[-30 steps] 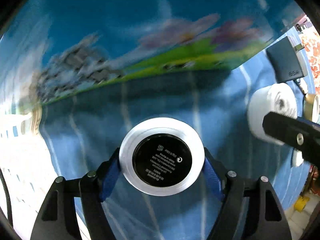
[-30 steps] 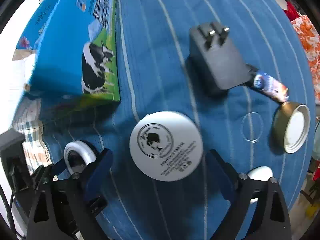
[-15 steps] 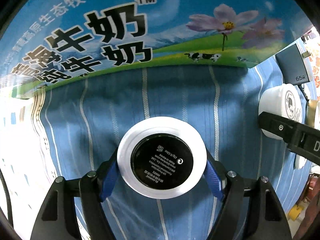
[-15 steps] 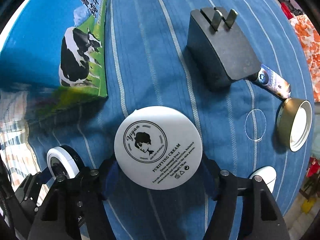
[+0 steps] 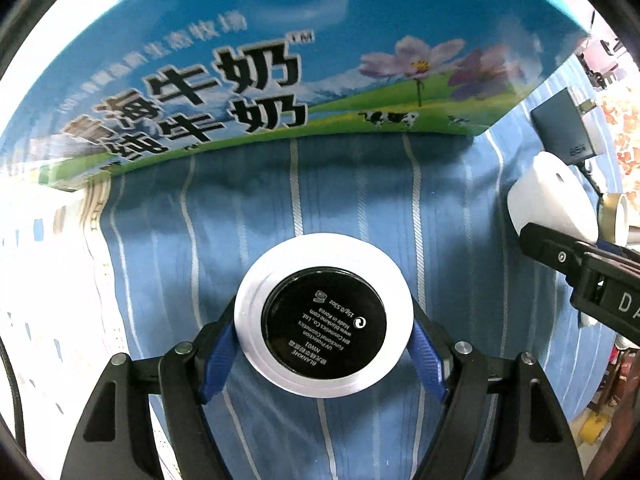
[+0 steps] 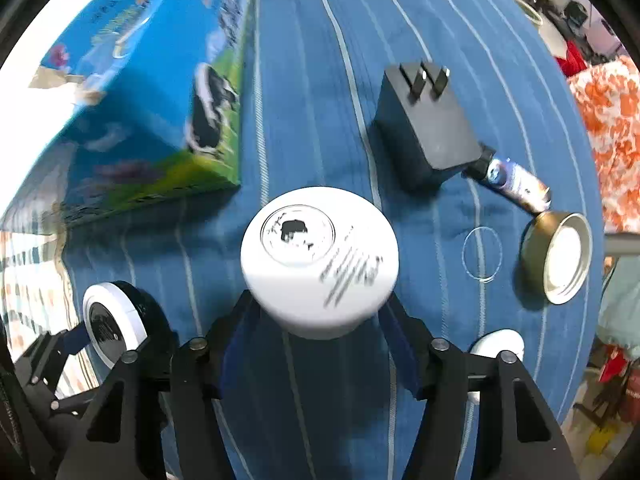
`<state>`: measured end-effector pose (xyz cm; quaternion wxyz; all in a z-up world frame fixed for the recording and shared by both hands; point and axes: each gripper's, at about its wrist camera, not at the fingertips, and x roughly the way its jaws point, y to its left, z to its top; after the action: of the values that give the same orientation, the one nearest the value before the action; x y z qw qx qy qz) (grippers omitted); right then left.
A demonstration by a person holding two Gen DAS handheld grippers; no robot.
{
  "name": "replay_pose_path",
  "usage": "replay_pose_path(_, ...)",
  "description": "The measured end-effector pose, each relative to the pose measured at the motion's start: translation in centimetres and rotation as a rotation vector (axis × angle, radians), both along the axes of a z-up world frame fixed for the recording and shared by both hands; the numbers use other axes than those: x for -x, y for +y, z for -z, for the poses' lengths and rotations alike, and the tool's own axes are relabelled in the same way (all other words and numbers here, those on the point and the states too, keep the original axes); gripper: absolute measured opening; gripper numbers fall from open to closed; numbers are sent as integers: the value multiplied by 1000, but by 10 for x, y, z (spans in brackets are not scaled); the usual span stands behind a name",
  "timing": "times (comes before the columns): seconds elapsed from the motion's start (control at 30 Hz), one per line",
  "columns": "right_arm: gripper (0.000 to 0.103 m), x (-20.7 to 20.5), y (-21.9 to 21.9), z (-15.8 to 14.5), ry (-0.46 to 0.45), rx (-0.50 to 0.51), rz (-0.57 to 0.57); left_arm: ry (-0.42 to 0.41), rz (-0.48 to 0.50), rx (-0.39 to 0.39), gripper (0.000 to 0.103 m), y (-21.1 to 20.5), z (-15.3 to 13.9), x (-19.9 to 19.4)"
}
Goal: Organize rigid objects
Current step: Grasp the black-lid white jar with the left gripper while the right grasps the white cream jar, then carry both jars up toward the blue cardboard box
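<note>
Both grippers are loaded. The left gripper [image 5: 323, 330] is clenched on a round compact [image 5: 323, 314] with a white rim and a black labelled face; its blue pads [image 5: 218, 354] press the rim from both sides, and the compact is held above the striped blue cloth [image 5: 360, 184], in front of the long side of the milk carton [image 5: 280, 60]. The right gripper [image 6: 319, 322] is clenched on a white cream jar [image 6: 319, 256], gripped low on its body with the printed lid facing the camera. The jar appears lifted off the cloth, though the blur on its print makes the height uncertain.

Judged status: two items are in hand, neither is set down — the task is at an early-to-middle stage. No tray, box or other destination shows in either view, so where the held items belong cannot be told.

Items not yet handled, all lying on the cloth in the right wrist view:
- a black power adapter [image 6: 428, 136], prongs up-frame, beyond the jar;
- a small printed tube [image 6: 516, 184], touching the adapter's lower corner;
- a gold-rimmed lid [image 6: 560, 256], lying open side up just beside the tube;
- a thin clear ring [image 6: 482, 254], between the jar and the lid;
- a small white object [image 6: 498, 344], partly hidden behind the right finger — its identity cannot be told.

The carton lies on its side near the cloth's left edge, well apart from the adapter group.
</note>
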<state>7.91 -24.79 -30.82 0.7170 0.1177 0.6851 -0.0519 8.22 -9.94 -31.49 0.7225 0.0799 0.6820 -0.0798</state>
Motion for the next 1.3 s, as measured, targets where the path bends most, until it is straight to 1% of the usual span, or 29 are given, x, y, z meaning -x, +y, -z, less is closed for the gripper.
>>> replay_pose_path(0.03,59,2,2,-5,-10,3,-8,-8,1,4,73,1,-5,2)
replay_pose_path(0.07,53,4,5,-10,-20,10,-23,-21,3,5,73,3,-11,3)
replay_pose_path(0.13,50,6,10,-18,-42,24,-46,-51,13,6,73,5,-22,5)
replay_pose_path(0.17,50,6,13,-18,-40,37,-63,-62,17,5,73,5,-26,6)
replay_pose_path(0.2,50,6,16,-13,-20,38,-69,-66,25,3,73,5,-29,7)
replay_pose_path(0.27,50,6,14,1,15,5,-44,-61,29,1,73,6,-28,7)
replay_pose_path(0.3,50,7,11,13,52,-30,-22,-54,25,3,73,7,-25,6)
replay_pose_path(0.33,50,7,8,19,64,-60,1,-45,20,3,73,7,-22,5)
replay_pose_path(0.4,51,11,0,26,61,-108,48,-27,5,7,73,8,-18,4)
replay_pose_path(0.43,51,12,-2,25,52,-115,52,-23,1,11,73,8,-17,3)
replay_pose_path(0.5,55,14,-1,22,36,-115,42,-31,0,12,74,8,-18,2)
replay_pose_path(0.57,64,14,-5,15,13,-106,37,-31,0,15,74,7,-16,-4)
replay_pose_path(0.6,66,13,-5,11,3,-97,40,-31,-4,18,74,8,-16,-4)
replay_pose_path(0.67,68,8,-4,8,5,-95,47,-28,-7,23,74,6,-20,-7)
replay_pose_path(0.7,70,7,-4,7,7,-96,54,-27,-11,27,74,7,-21,-8)
replay_pose_path(0.73,74,3,-4,7,9,-100,58,-28,-14,30,74,8,-22,-8)
replay_pose_path(0.77,75,-2,-4,8,12,-100,62,-29,-16,33,74,9,-24,-8)
replay_pose_path(0.93,73,-30,-3,19,46,-57,65,-23,-22,38,74,11,-26,-10)
replay_pose_path(1.07,71,-41,6,17,32,-18,39,-22,-26,40,74,13,-27,-12)
replay_pose_path(1.17,70,-31,16,13,22,-10,21,-27,-27,38,74,13,-25,-12)
replay_pose_path(1.2,70,-18,19,9,12,-9,18,-31,-28,38,74,14,-27,-12)
replay_pose_path(1.3,70,-3,21,-10,-29,-3,0,-41,-26,40,74,20,-34,-11)
